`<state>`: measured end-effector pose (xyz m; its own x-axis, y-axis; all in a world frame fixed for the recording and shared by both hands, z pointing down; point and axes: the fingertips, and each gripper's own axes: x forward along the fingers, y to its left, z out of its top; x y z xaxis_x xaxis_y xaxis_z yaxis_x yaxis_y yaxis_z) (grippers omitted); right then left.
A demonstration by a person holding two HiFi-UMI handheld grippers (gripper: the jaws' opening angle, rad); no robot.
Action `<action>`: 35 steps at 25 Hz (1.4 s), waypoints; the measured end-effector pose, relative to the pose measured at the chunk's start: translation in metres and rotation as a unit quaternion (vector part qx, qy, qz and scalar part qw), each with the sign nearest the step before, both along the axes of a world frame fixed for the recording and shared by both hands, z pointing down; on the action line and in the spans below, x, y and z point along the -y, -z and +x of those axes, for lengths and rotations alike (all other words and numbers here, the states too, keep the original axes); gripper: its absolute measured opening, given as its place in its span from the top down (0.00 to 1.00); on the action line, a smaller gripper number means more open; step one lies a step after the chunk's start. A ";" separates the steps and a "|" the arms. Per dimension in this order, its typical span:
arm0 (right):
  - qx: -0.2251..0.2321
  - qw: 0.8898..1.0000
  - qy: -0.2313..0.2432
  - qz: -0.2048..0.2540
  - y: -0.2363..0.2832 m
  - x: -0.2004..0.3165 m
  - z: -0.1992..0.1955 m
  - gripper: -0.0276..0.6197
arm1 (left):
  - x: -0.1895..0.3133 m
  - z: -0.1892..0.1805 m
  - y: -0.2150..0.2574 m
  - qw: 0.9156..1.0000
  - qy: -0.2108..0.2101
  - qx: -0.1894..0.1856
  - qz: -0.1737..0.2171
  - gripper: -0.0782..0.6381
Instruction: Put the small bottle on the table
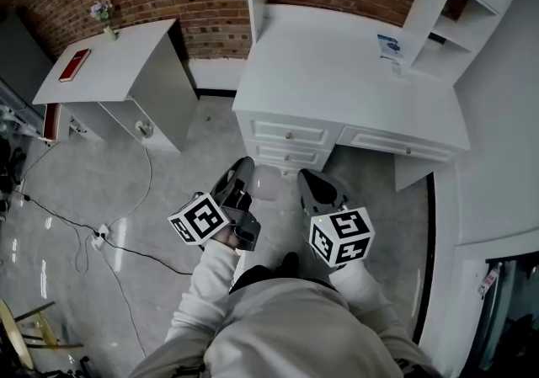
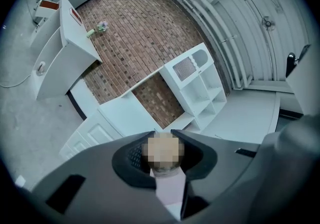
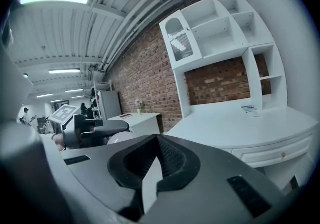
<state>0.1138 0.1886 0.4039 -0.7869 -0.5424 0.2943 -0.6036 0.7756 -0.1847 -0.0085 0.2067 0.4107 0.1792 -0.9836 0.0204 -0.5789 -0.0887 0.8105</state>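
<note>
The small bottle (image 1: 268,183) is pale pink with a round cap. It is held in the air in front of the person's legs, short of the white desk (image 1: 337,82). My left gripper (image 1: 249,181) is shut on the small bottle (image 2: 169,190), whose cap sticks up between the two jaws in the left gripper view. My right gripper (image 1: 313,183) hangs beside it to the right, shut and holding nothing. In the right gripper view its tips (image 3: 156,137) meet, and the left gripper (image 3: 92,128) with the small bottle (image 3: 120,138) shows at the left.
The white desk (image 3: 235,123) has drawers (image 1: 290,132), a shelf unit (image 1: 446,6) at the right and a small leaflet (image 1: 389,46) on top. A smaller white table (image 1: 109,65) at the left carries a red book (image 1: 74,65) and a flower vase (image 1: 105,18). Cables (image 1: 93,233) lie on the floor.
</note>
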 end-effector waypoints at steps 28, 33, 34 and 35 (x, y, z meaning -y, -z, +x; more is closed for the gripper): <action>-0.013 0.997 -0.077 -0.014 -0.021 0.205 -0.108 0.91 | 0.226 -0.122 -0.030 0.999 -0.051 -0.003 -0.019 0.74; -0.030 0.995 -0.098 -0.014 -0.024 0.247 -0.136 0.91 | 0.272 -0.152 -0.035 0.998 -0.066 -0.002 -0.020 0.74; -0.034 0.994 -0.102 -0.013 -0.025 0.253 -0.140 0.91 | 0.280 -0.157 -0.035 0.997 -0.070 -0.003 -0.020 0.75; -0.037 0.994 -0.106 -0.013 -0.025 0.259 -0.144 0.91 | 0.287 -0.161 -0.035 0.997 -0.074 -0.003 -0.019 0.75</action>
